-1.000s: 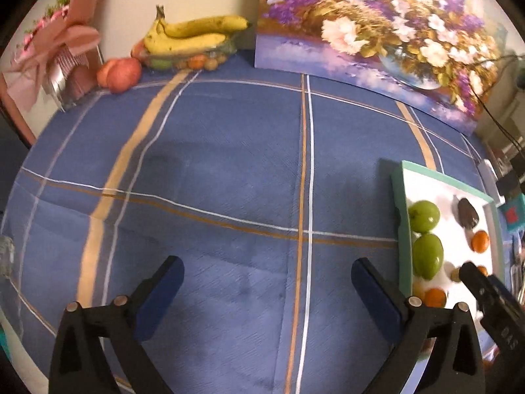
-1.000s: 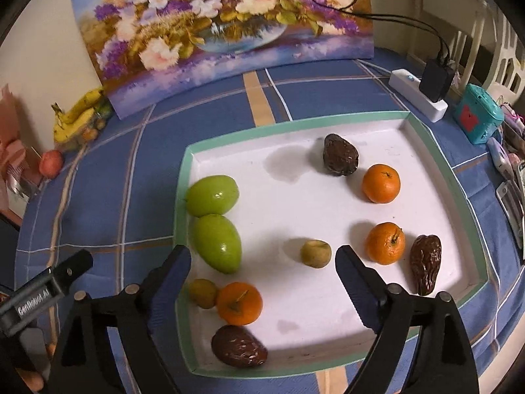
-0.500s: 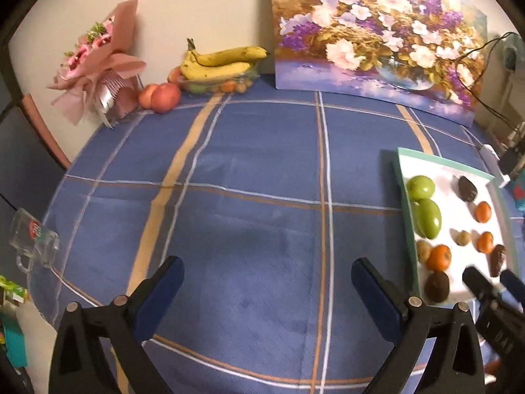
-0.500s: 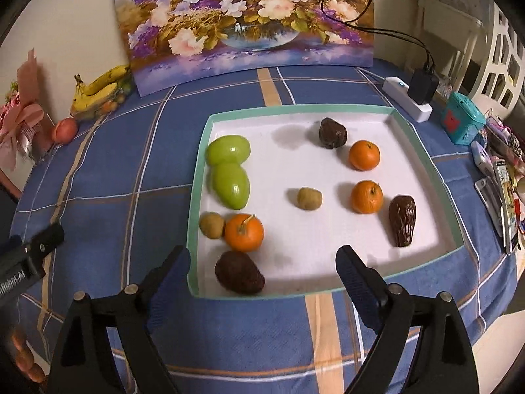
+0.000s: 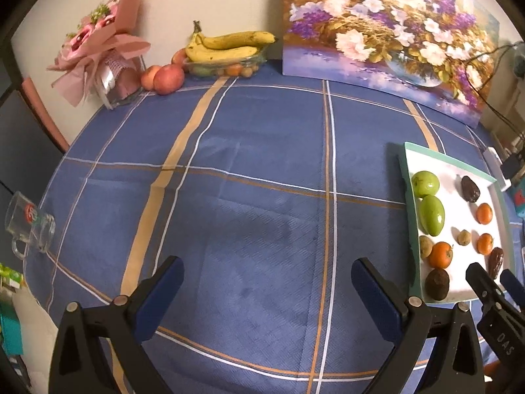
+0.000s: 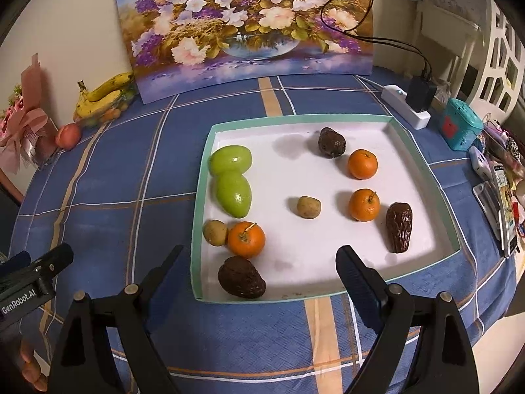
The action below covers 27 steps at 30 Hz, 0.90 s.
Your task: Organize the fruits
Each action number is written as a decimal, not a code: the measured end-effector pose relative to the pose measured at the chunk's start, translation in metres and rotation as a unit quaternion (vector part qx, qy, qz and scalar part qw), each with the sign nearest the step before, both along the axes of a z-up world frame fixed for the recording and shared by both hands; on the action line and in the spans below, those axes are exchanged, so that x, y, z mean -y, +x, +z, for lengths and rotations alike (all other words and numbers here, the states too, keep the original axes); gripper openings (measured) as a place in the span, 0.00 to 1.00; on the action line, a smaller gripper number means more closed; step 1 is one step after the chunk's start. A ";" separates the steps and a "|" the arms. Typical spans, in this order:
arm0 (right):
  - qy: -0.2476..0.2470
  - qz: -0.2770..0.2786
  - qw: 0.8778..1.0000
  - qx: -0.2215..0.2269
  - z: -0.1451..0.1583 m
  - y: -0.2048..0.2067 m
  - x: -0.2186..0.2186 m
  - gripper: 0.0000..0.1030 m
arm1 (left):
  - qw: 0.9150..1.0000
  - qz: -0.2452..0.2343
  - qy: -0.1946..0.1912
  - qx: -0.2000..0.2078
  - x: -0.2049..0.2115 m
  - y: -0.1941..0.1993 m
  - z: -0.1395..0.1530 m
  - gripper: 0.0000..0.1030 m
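**A:** Blue checked cloth is covering the tabletop, and the white tray is sitting toward its right edge. What is lying in it?

**B:** Two green fruits are touching along the tray's left wall. An orange is resting beside a small tan fruit, with a dark wrinkled fruit at the near-left corner. Two more oranges and another dark fruit are lying toward the right wall.

**A:** And the grippers?

**B:** The right gripper is hanging spread wide over the tray's near rim, grasping nothing. The left gripper is gaping too, over bare cloth.

**A:** Anything around?

**B:** Bananas are sitting on what is possibly a glass dish at the far edge, beside a flower painting. A power strip is lying past the tray's far-right corner.
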State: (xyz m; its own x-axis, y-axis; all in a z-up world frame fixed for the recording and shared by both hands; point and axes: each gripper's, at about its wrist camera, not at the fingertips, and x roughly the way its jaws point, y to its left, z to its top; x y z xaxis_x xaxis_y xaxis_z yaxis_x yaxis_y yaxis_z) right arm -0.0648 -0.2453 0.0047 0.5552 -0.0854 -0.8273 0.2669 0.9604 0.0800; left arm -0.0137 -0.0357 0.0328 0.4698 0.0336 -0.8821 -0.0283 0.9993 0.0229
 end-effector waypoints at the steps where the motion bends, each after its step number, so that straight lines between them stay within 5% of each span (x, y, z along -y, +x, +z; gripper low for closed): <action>1: 0.000 0.000 1.000 0.000 0.000 0.000 0.000 0.88 | 1.000 0.002 -0.001 -0.002 -0.001 0.000 -0.001 1.00; 27: -0.003 0.004 1.000 -0.009 -0.002 0.002 -0.004 0.88 | 1.000 -0.006 -0.009 -0.015 -0.002 0.002 -0.005 1.00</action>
State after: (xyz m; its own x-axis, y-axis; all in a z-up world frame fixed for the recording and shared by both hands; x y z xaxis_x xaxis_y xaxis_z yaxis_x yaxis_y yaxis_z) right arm -0.0630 -0.2416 0.0024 0.5409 -0.0865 -0.8367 0.2608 0.9629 0.0691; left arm -0.0114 -0.0338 0.0278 0.4437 0.0123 -0.8961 -0.0168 0.9998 0.0054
